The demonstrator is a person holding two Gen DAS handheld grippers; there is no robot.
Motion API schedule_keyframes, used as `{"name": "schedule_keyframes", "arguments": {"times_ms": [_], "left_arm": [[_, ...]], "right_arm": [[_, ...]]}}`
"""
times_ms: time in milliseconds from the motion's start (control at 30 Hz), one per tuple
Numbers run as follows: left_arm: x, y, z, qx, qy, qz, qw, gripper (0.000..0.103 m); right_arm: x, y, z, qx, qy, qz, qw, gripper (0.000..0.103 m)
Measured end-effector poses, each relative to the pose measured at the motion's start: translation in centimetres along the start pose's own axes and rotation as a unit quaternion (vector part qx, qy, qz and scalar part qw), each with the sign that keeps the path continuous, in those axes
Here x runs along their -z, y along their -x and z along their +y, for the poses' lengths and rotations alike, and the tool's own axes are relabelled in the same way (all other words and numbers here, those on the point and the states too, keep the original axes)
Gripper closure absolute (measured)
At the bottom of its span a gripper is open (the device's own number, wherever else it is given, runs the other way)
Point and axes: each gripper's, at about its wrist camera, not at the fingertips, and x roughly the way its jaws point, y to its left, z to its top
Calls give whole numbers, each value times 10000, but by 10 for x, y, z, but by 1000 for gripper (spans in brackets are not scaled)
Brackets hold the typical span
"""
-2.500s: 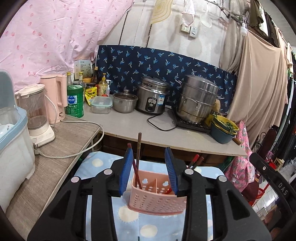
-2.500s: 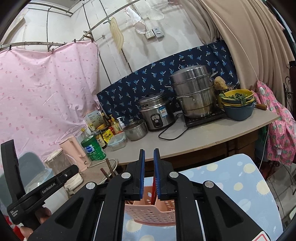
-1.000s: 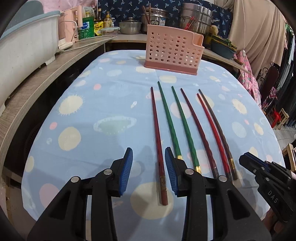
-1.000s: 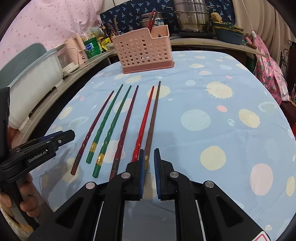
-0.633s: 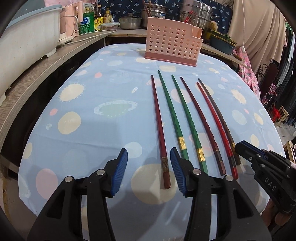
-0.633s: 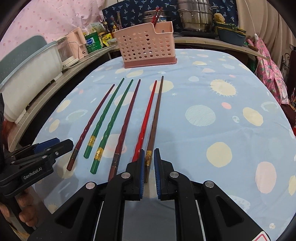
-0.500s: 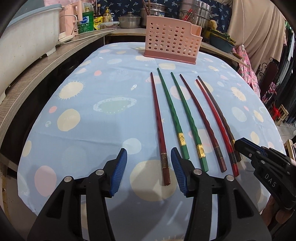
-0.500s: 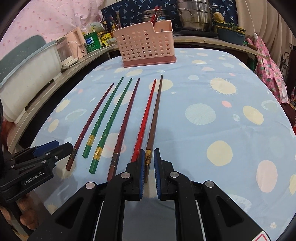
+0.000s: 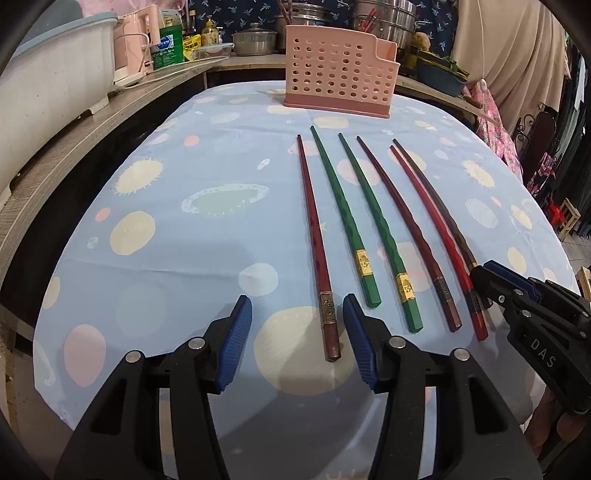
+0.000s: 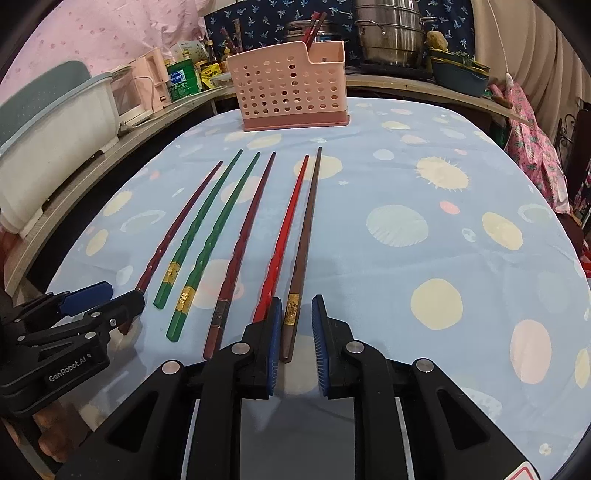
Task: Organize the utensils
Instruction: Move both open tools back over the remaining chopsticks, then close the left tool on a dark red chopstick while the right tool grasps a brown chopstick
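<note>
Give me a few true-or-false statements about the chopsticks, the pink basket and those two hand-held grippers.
1. Six chopsticks lie on the tablecloth. True.
2. Two chopsticks are green. True.
3. The pink basket is empty. False: chopsticks stand in it.
4. The right hand-held gripper is clamped shut. False: its jaws are open around the brown chopstick.
5. The left hand-held gripper is open at the dark red chopstick. True.

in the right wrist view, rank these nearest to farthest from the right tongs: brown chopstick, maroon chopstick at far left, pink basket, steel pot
1. brown chopstick: its end lies between the open right tongs.
2. maroon chopstick: far left of the row, by the left tongs.
3. pink basket: far end of the table.
4. steel pot: on the counter behind.
</note>
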Motion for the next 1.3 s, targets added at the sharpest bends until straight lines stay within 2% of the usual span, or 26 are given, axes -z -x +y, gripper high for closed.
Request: {"name": "schedule_keyframes", "arguments": {"times_ms": [100,233,667,1033,1300], "left_arm": [[1,0,-2,-47,-57,-26,10000,55],[2,0,0,-89,-38,-79,9999,59],[-1,-1,7,-20,115,-22,9999,95],[-7,-1,13,111,254,106,9996,96],[-24,7,17,188,387,-2,9991,96]], "right_arm": [[0,0,-2,46,-37,-19,10000,93],[0,0,-3,49,-50,-16,10000,95],[0,0,-4,29,-91,-38,9999,96],[-2,2,-10,-9,-240,19,9997,96],[-15,13,-18,-57,-348,-160,9992,96]]}}
